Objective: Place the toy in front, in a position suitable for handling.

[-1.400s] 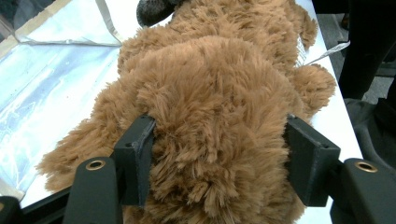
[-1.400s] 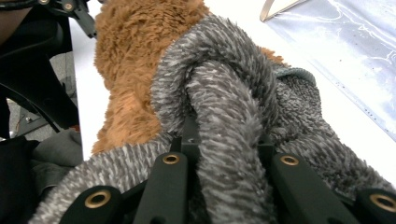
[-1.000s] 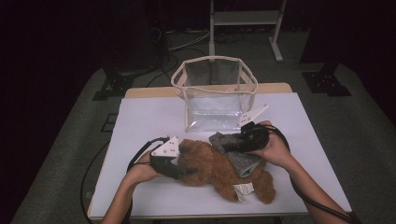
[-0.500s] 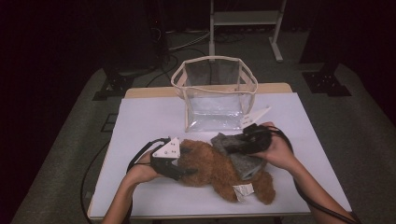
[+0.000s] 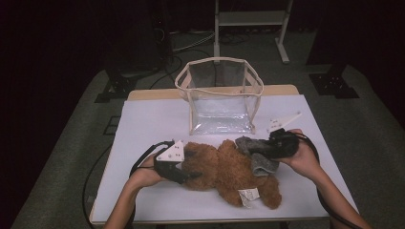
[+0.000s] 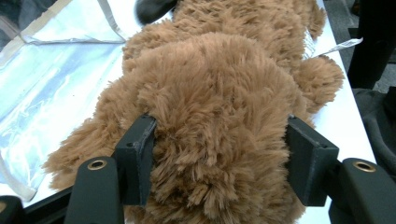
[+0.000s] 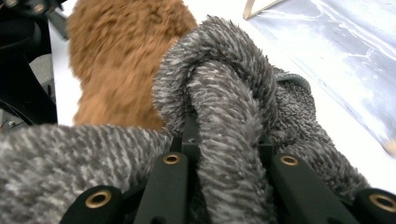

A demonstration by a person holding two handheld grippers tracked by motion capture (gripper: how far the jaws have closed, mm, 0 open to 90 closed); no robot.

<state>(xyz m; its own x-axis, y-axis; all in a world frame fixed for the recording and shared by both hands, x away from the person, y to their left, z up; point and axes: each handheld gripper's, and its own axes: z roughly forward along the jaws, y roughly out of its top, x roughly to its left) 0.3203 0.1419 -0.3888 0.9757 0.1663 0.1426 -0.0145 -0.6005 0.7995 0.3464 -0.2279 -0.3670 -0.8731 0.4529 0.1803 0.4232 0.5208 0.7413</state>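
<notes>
A fluffy brown plush teddy bear (image 5: 224, 174) lies on the white-topped table (image 5: 143, 119), near its front edge and about midway between the left and right edges. Its long axis runs roughly left to right, slanting toward the front right corner. A small white sewn-in label (image 5: 248, 194) sticks out near that end; its print is too small to read. The left gripper (image 5: 177, 164) clamps the bear's left end, pads pressed into the fur. The right gripper (image 5: 267, 147) is pinched tight on a fuzzy grey knitted cloth (image 5: 255, 152) draped over the bear. Behind, toward the back edge, stands a clear plastic bag (image 5: 220, 98) with cream trim, mouth open. Bare tabletop lies at the back left.
</notes>
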